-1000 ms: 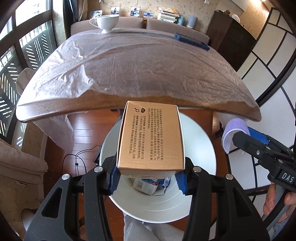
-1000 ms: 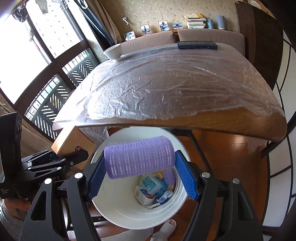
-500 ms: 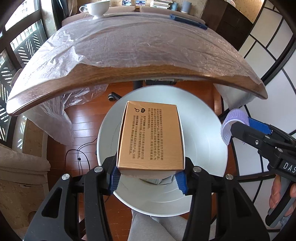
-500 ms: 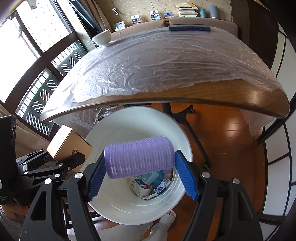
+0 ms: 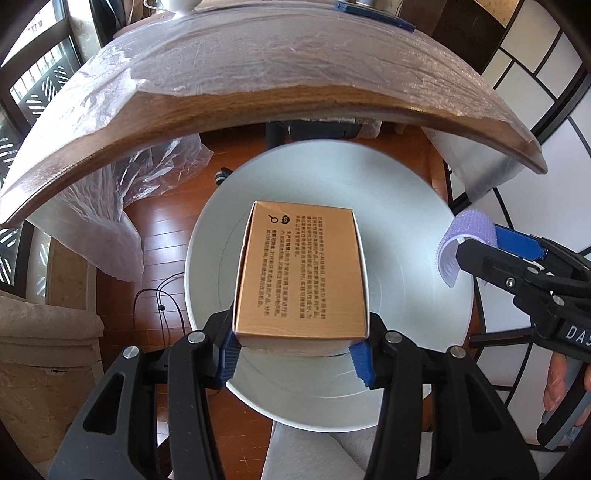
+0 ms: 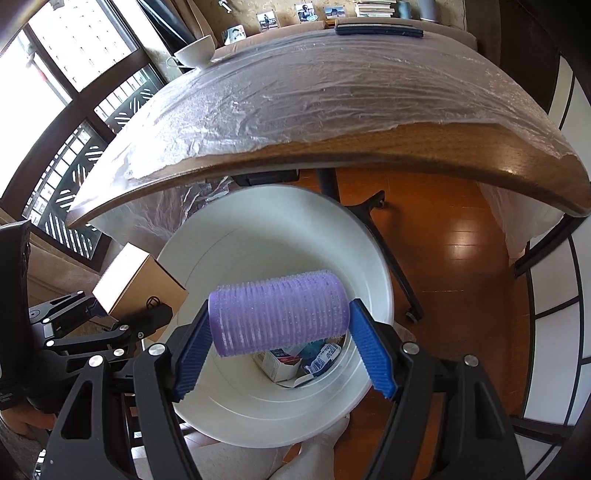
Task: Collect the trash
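My left gripper is shut on a gold-brown cardboard box with printed text, held directly above the white trash bucket. My right gripper is shut on a purple hair roller, held over the same bucket. A carton and wrappers lie at the bucket's bottom. The right gripper with the roller shows at the right of the left wrist view. The left gripper with the box shows at the left of the right wrist view.
A wooden table covered with clear plastic sheet stands just beyond the bucket. On it are a white cup and a dark flat object. Table legs stand on the wood floor.
Both grippers have moved down and toward the bucket, below the table edge; the bucket looks larger. The box and roller stay gripped.
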A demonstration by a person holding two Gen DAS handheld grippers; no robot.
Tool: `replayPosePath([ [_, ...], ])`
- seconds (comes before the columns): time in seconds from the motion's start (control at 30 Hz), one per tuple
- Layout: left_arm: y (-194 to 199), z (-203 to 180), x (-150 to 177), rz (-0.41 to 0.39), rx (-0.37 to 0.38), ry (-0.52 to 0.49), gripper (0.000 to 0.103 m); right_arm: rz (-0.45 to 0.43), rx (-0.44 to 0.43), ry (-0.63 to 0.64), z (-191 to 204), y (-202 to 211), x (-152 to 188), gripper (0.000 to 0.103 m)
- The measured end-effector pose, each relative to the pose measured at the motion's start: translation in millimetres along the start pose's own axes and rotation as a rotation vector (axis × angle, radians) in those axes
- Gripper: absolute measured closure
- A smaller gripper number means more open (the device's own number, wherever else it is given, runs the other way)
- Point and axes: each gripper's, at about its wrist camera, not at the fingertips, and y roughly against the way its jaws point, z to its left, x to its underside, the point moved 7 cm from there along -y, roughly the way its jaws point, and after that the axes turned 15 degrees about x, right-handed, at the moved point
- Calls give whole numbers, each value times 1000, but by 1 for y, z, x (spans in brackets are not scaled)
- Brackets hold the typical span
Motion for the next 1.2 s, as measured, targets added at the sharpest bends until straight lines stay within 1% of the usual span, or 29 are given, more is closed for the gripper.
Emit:
replayPosePath([
  [0.1,-4,5,2,10,-12,-1,49,14,10,-6,-1,-4,2,31],
  [0.17,-3,6,3,4,-11,4,35,17,9,-13,-4,-4,1,29],
  [0.2,-1,6,2,-3,-7,5,34,15,10,-17,-6,-3,0,25],
  [0.23,1,6,2,-12,-2,3,34,9,9,-22,-7,-1,-1,23],
  [0.27,2,6,1,-14,-1,2,31,2,3,-28,-9,2,-2,20],
  [0.33,5,5,-2,-22,-10,2,27,-5,-8,-37,-13,6,-5,20],
  [0.5,21,2,-14,-80,-1,34,27,-43,-28,-46,-20,23,-17,18],
  [0.63,50,-4,-35,-176,-1,40,27,-105,-28,-57,-32,44,-35,16],
  [0.7,69,-4,-52,-239,-14,32,27,-150,-18,-62,-40,55,-49,16],
  [0.77,81,-1,-68,-274,-35,33,27,-183,-8,-62,-47,63,-66,16],
  [0.8,88,3,-81,-298,-37,36,27,-203,4,-60,-52,66,-78,16],
  [0.87,95,13,-103,-323,-57,47,27,-230,42,-70,-68,67,-103,16],
  [0.93,101,23,-124,-351,-73,41,27,-248,45,-89,-77,66,-124,16],
  [0.97,102,30,-136,-360,-86,38,27,-255,52,-102,-84,63,-139,16],
  [1.03,102,44,-158,-373,-118,36,27,-262,65,-110,-93,56,-158,14],
  [1.1,98,63,-181,-378,-142,42,27,-270,107,-119,-103,46,-180,9],
  [1.17,93,81,-197,-379,-152,54,27,-284,143,-123,-112,35,-200,9],
  [1.2,87,95,-211,-375,-163,67,27,-290,171,-129,-119,29,-211,8],
])
